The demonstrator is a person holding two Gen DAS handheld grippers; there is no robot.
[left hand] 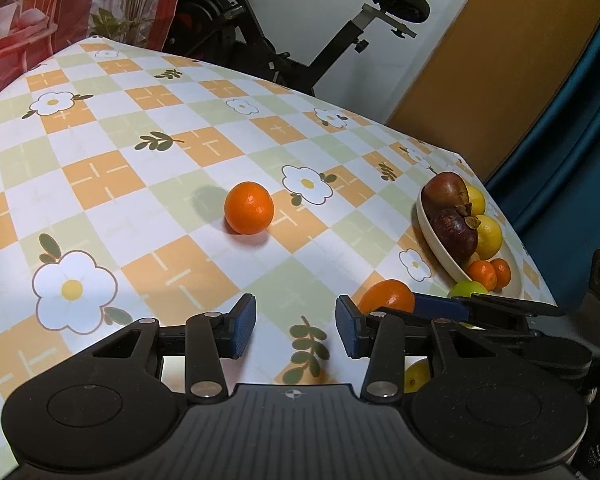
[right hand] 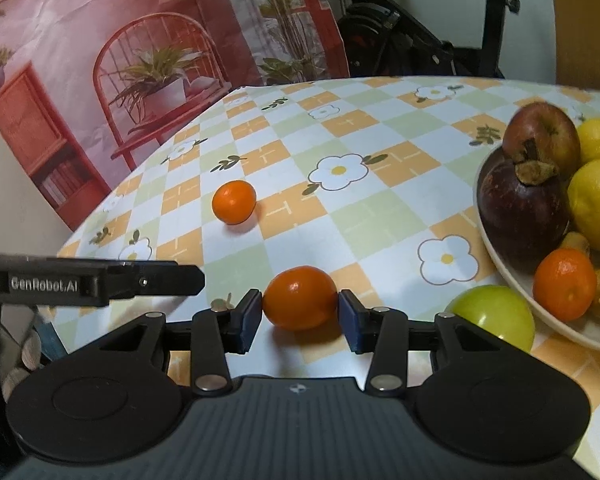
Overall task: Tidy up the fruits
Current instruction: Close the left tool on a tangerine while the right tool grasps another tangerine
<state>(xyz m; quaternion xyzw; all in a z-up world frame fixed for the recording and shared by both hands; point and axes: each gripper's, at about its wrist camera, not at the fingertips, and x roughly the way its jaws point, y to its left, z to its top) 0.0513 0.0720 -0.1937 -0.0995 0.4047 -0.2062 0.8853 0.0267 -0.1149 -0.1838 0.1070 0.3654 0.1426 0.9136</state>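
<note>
Right claw (right hand: 300, 312) closed onto near orange (right hand: 300, 298), blue pads touching both flanks; fruit resting on tabletop (right hand: 380, 216). Left claw (left hand: 296, 326) part-open, nothing between pads, hovering over tabletop. Second orange (left hand: 249, 208) loose at 11 o'clock from gripped one, well apart. Green apple (right hand: 494, 314) at 3 o'clock of gripped orange, touching rim of fruit bowl (right hand: 512, 280). Bowl at 2 o'clock from right claw, holding mangosteen (right hand: 520, 208), red apple (right hand: 540, 128), lemons (right hand: 598, 204), small mandarin (right hand: 564, 284).
</note>
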